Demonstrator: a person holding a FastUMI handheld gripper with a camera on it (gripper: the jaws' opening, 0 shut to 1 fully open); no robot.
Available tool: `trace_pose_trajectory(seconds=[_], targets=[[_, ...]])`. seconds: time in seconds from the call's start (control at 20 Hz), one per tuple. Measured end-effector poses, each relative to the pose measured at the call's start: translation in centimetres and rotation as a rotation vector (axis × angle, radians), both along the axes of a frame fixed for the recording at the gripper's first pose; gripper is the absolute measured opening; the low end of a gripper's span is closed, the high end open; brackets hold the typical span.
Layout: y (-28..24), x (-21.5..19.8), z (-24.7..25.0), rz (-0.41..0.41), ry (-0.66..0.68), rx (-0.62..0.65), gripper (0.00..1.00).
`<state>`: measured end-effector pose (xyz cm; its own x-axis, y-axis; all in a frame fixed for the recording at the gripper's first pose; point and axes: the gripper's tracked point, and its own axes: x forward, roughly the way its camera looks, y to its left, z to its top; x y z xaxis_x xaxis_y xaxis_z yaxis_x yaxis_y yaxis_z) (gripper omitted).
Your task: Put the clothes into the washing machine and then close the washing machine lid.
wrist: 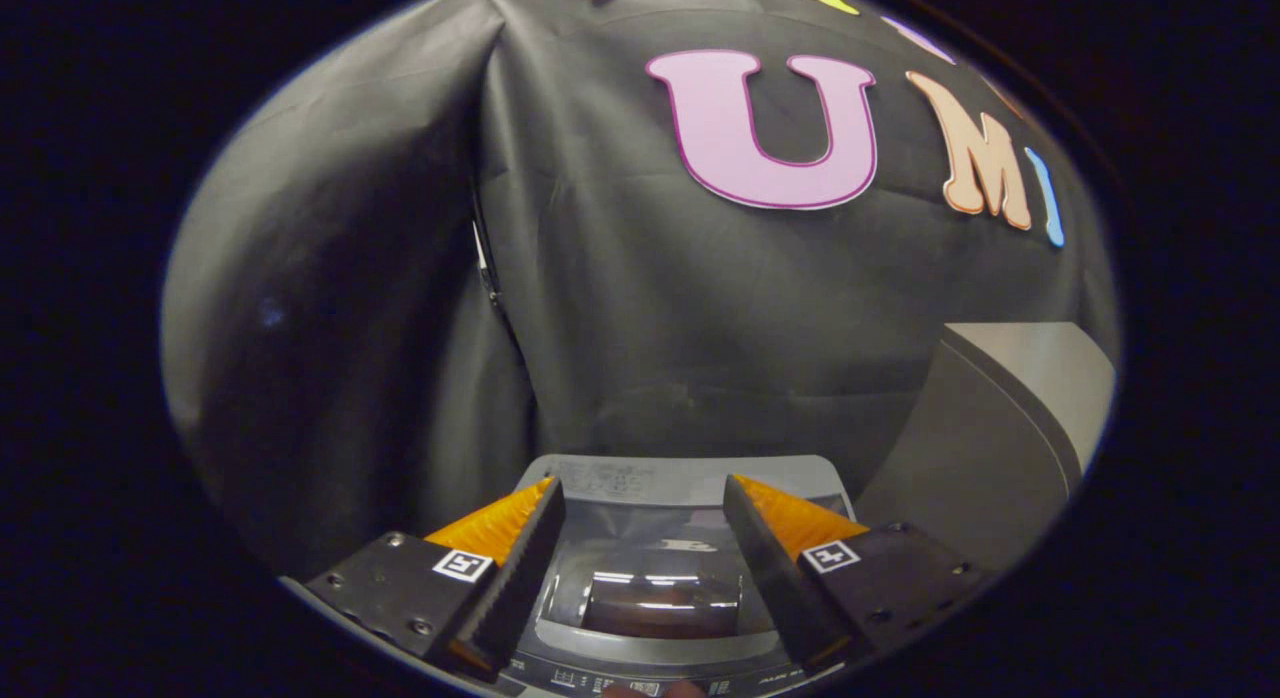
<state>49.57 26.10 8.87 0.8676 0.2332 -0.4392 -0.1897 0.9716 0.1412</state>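
Gripper view: gripper (645, 513) spread wide, empty, above the washing machine lid (650, 578).

Print on washing machine (640, 483) panel too small to read.

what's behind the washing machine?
Black cloth wall behind the washing machine; grey box beside it. Open gripper above its lid. Drum contents hidden.

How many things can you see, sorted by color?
Gray: 2, the washing machine beyond the open fingers and a gray cabinet beside it
Black with orange: 2, the fingers of the gripper
Total: 4
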Motion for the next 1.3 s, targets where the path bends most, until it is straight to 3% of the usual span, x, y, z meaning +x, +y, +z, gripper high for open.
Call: trace_pose_trajectory(seconds=[0.4,0.7,1.3], targets=[[-2.0,-3.1,-0.2,-0.006,-0.041,0.029,0.98],[-3.1,-6.1,-1.0,0.021,-0.090,-0.027,0.98],[-4.2,-12.6,0.2,0.033,-0.162,0.045,0.98]])
